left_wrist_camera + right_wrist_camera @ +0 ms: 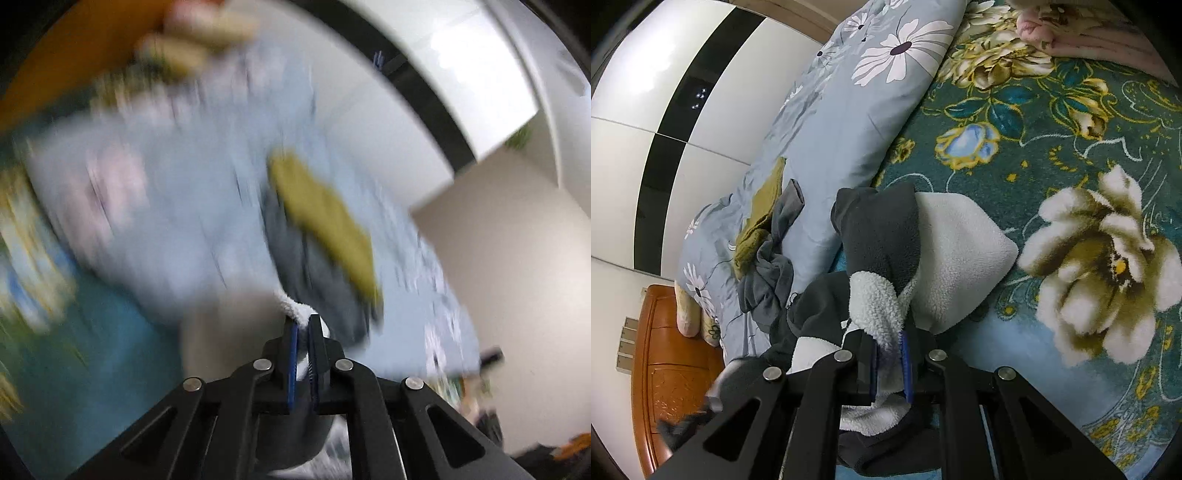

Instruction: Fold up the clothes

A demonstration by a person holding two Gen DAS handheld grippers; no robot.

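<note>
Fleece garment (886,266), grey outside and white within, is pinched at both ends: the right gripper (890,365) has its jaws closed on a pale sherpa edge, while the left gripper (303,354) clamps a similar white edge in a badly blurred view. From the right fingers the cloth runs forward onto the teal floral blanket (1052,147), its long axis pointing toward the blue quilt (842,122), where an olive garment (761,214) lies. Which hand is nearer the far hem cannot be told.
</note>
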